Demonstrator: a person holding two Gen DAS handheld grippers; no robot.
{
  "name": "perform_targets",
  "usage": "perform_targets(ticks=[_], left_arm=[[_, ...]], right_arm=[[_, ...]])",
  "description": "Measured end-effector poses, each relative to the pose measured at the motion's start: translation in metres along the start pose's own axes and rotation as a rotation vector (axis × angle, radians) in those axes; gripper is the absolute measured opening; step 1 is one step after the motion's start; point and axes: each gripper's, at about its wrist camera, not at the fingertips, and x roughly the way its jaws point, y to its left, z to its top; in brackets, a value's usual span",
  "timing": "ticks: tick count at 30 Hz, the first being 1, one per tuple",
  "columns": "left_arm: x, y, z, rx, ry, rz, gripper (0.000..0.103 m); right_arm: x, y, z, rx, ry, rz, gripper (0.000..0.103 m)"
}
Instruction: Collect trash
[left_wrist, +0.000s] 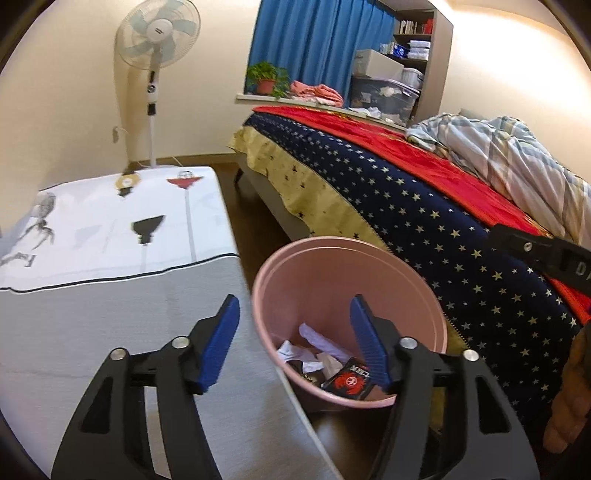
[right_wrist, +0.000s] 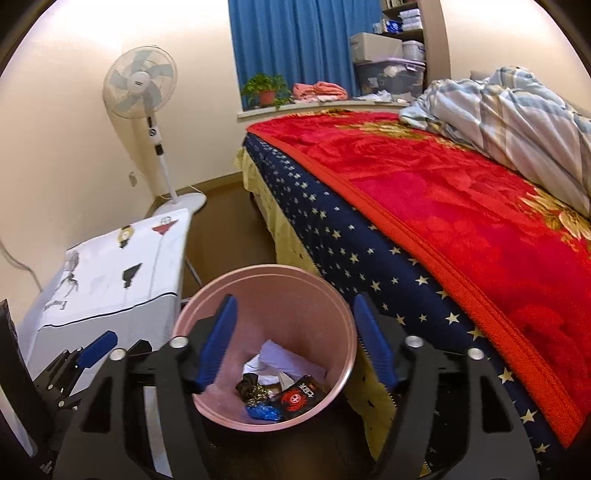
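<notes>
While both pairs of blue-padded jaws stand apart with nothing between them, the step in hand reads as a drop into the bin. At lower left of the right-wrist frame sits the white cloth-covered box (right_wrist: 110, 280), with the left gripper (right_wrist: 110, 345) poking in beside it. At centre, the round pink plastic wastebasket (right_wrist: 332, 354) stands on the dark floor just beside the star-patterned bed skirt (right_wrist: 369, 266), holding crumpled white paper (right_wrist: 288, 360), a red-and-black wrapper (right_wrist: 301, 398) and a blue scrap (right_wrist: 264, 412). The right gripper (right_wrist: 293, 343) hovers over its mouth. Done well, releases happen squarely above the rim, clear of the bed at right.
</notes>
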Motion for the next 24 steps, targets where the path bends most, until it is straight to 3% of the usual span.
perform_targets(ticks=[2,10,24], left_arm=[[-0.01,0.006,-0.002,-0.009,-0.006,0.013,0.065],[-0.056,0.034,-0.006,-0.03,-0.055,0.112,0.092],[-0.144,0.065,-0.029,-0.112,-0.101,0.2,0.095]], right_arm=[[-0.009,0.004,0.0,-0.017,-0.016,0.019,0.083],[-0.037,0.022,-0.014,-0.073,-0.039,0.063,0.096],[-0.091,0.056,-0.053,-0.117,-0.047,0.158,0.098]])
